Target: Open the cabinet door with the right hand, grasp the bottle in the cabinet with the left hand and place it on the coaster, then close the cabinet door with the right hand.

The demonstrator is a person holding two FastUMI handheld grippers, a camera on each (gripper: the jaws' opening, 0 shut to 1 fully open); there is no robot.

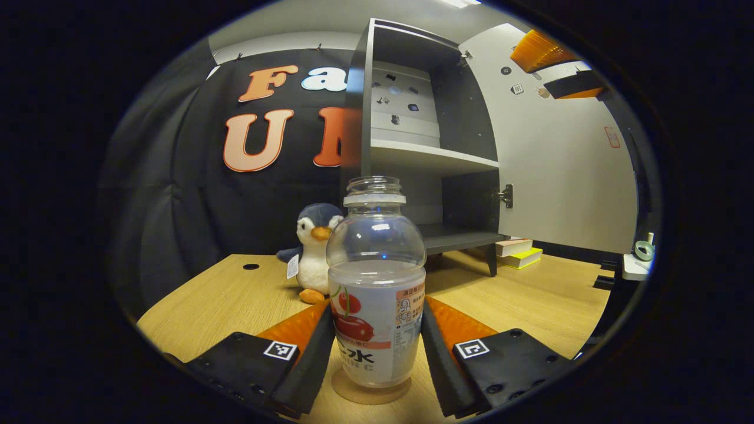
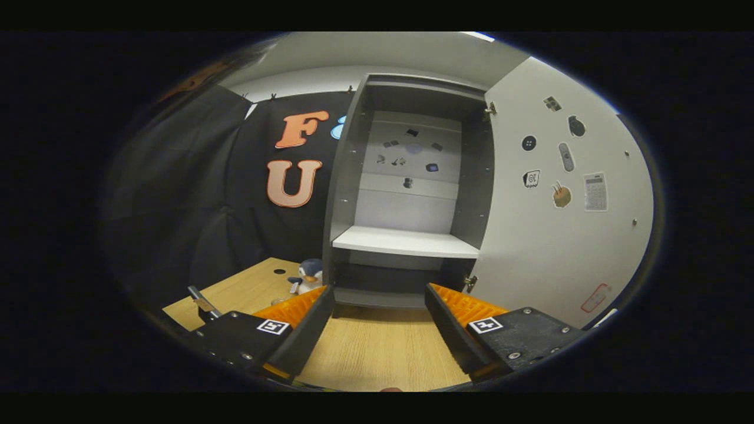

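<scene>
A clear bottle [image 1: 377,282] with a cherry label and no cap stands upright on a round tan coaster [image 1: 371,393] on the wooden table. My left gripper [image 1: 376,303] is shut on the bottle, one finger pressing each side of the label. The dark cabinet [image 1: 406,106] behind it has its white door [image 1: 559,171] swung wide to the right. My right gripper [image 1: 548,68] shows high up by the door's top. In the right gripper view my right gripper [image 2: 380,306] is open and empty, facing the cabinet's white shelf [image 2: 406,241] and the door [image 2: 559,235] from a distance.
A plush penguin [image 1: 315,247] sits left of the cabinet, behind the bottle. Stacked books [image 1: 518,250] lie on the table below the door. A tape roll [image 1: 644,250] rests on a small stand at the far right. A cable hole [image 1: 250,266] marks the table's left side.
</scene>
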